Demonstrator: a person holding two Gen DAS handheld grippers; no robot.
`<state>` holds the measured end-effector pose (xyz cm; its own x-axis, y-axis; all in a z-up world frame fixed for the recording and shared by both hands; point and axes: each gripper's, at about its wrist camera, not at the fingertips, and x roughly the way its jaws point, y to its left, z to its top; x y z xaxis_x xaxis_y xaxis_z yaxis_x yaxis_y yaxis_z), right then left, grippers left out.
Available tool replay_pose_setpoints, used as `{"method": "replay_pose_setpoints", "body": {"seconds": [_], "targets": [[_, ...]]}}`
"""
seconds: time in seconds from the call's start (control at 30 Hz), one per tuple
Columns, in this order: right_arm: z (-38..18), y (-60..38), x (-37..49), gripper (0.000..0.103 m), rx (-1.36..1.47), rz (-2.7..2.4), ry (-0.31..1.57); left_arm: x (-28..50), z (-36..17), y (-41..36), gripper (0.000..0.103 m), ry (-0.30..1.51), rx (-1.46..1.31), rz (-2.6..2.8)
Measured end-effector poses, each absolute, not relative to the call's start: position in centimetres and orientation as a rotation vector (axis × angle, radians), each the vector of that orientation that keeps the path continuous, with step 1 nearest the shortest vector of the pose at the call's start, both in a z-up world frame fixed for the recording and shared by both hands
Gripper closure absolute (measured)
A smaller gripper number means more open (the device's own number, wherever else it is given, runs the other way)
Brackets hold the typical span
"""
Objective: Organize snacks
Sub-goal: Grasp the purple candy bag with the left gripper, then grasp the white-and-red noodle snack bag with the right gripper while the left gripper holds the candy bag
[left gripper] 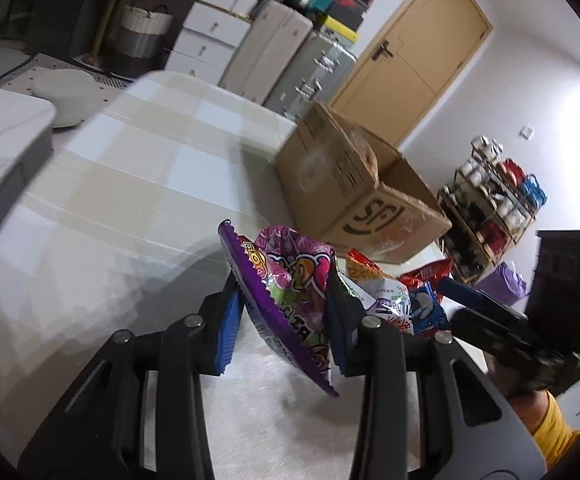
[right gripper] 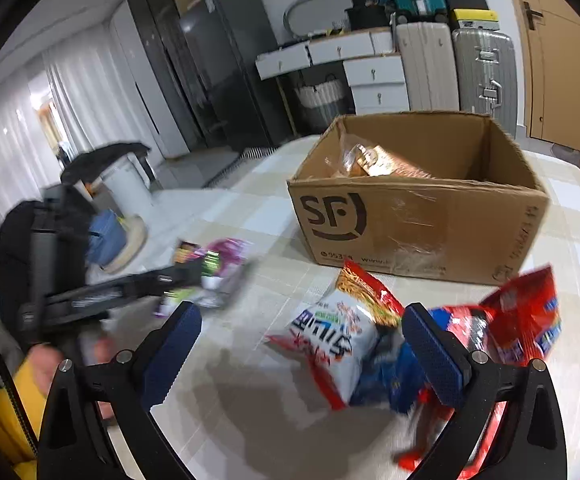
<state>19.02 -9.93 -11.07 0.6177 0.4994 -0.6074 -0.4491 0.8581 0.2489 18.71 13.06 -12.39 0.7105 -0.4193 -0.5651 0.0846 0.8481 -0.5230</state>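
My left gripper (left gripper: 285, 312) is shut on a purple candy bag (left gripper: 290, 288) and holds it above the table; it also shows blurred in the right wrist view (right gripper: 217, 268). My right gripper (right gripper: 302, 344) is open and empty, low over a white-and-red noodle snack bag (right gripper: 330, 336) lying on the table. A blue bag (right gripper: 394, 376) and a red bag (right gripper: 526, 320) lie beside its right finger. An open cardboard box (right gripper: 418, 216) stands behind the snacks with a brownish snack pack (right gripper: 382, 164) inside.
The table has a checked cloth (right gripper: 249, 208). A white round stool (left gripper: 63, 94) stands beyond its far edge. Suitcases (right gripper: 482, 68), white drawers (right gripper: 374, 76) and a wooden door (left gripper: 410, 60) line the wall. A mug rack (left gripper: 490, 196) stands near the box.
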Motion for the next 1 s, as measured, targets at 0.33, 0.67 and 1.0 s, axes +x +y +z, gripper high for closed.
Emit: {"method": "replay_pose_setpoints", "body": {"seconds": [0.33,0.67,1.0], "targets": [[-13.7,-6.3,23.2,0.01,-0.057,0.47,0.816,14.2,-11.4,18.3,0.069,0.681,-0.523,-0.252],[-15.3,-4.0,22.3,0.037,-0.232,0.39,0.823,13.1,-12.1,18.9,0.069,0.677,-0.558,-0.26],[-14.9,-3.4,20.1,0.059,-0.219,0.484,0.799,12.3,-11.8,18.3,0.069,0.679,-0.558,-0.257]]}}
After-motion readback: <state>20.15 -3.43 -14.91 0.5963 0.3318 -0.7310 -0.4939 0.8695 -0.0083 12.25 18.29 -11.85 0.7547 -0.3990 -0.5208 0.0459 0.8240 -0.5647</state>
